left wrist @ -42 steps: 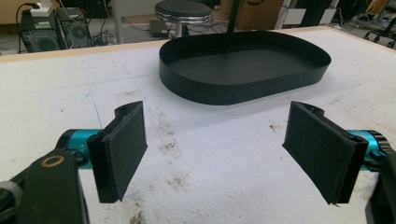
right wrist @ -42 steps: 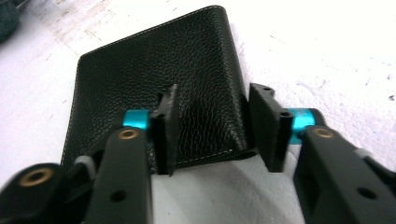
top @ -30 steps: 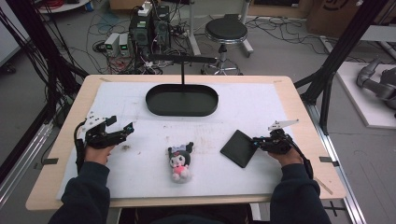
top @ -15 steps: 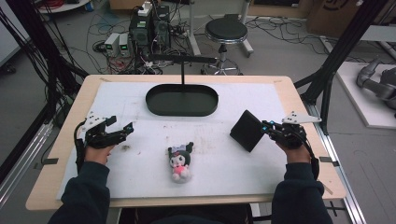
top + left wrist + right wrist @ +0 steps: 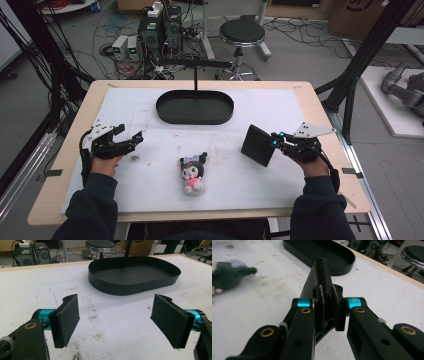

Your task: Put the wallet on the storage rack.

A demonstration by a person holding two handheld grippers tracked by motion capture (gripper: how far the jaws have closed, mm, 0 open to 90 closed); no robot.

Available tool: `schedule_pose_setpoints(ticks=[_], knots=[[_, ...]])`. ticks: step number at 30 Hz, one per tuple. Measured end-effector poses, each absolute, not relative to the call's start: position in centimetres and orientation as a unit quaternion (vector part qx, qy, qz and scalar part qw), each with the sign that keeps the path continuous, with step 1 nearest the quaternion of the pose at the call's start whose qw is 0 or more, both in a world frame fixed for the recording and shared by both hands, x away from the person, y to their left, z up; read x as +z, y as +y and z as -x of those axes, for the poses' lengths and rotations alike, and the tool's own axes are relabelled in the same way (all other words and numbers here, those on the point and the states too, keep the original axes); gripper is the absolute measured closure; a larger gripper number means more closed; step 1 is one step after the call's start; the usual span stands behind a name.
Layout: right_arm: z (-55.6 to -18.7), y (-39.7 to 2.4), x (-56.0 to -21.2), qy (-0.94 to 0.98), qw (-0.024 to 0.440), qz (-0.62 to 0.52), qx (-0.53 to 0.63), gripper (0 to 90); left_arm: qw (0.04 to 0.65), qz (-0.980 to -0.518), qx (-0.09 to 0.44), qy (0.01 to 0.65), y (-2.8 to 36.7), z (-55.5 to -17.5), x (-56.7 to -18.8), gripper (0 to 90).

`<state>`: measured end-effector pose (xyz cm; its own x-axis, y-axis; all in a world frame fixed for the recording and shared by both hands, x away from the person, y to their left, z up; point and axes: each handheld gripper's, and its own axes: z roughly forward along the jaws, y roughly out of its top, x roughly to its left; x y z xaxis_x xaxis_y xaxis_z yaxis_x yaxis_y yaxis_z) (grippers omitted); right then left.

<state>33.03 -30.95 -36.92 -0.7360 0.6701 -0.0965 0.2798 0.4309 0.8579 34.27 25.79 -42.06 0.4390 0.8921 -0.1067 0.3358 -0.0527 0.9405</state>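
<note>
Two hand-held grippers work a white-covered worktop, seen from above. At right of centre in the high view, the right gripper has its fingers clamped on the edge of a flat black wallet-like pad, which stands tilted on edge, its lower corner close to the worktop; whether it touches cannot be told. The right gripper view looks straight down the pad's textured spine, pinched between the two fingers near one end. At the left of the high view, the left gripper rests low over the worktop with its fingers spread wide and nothing between them, pointing toward the black oval tray at upper centre. A dark-haired plush doll in pink lies at lower centre, untouched.

The step in hand appears to be carrying the pad, likely toward the tray. Because the grip sits on one edge, the pad's free weight hangs out beyond the fingers; done well, the move would keep the grip firm, travel slowly, clear the tray's upright wall and the thin post rising behind it, and lower the pad flat before letting go. The doll lies off that path.
</note>
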Motion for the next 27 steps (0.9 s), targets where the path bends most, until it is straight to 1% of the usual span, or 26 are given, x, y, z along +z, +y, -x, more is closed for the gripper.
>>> schedule_pose_setpoints(ticks=[2,8,10,11,14,16,27], knots=[[-32.80,-30.68,-37.02,0.820,0.217,-0.277,0.451,79.7,0.515,-0.674,0.270,0.455,25.76,-34.27,-42.04,22.2],[-32.50,-30.30,-37.04,0.825,0.219,-0.256,0.453,76.4,0.515,-0.674,0.269,0.456,25.76,-34.28,-42.06,22.3],[-32.44,-30.38,-37.10,0.825,0.220,-0.252,0.455,73.8,0.514,-0.675,0.270,0.456,25.77,-34.28,-42.06,22.3],[-32.44,-30.41,-37.17,0.824,0.223,-0.253,0.455,70.6,0.514,-0.675,0.270,0.455,25.77,-34.29,-42.06,22.3],[-32.46,-30.42,-37.21,0.823,0.225,-0.252,0.456,70.1,0.515,-0.674,0.269,0.456,25.73,-34.30,-42.08,22.3],[-32.46,-30.42,-37.22,0.823,0.226,-0.252,0.457,67.9,0.514,-0.675,0.270,0.455,25.72,-34.31,-42.08,22.3],[-32.46,-30.43,-37.22,0.822,0.227,-0.250,0.459,66.1,0.513,-0.678,0.269,0.453,25.63,-34.30,-42.08,22.4]])
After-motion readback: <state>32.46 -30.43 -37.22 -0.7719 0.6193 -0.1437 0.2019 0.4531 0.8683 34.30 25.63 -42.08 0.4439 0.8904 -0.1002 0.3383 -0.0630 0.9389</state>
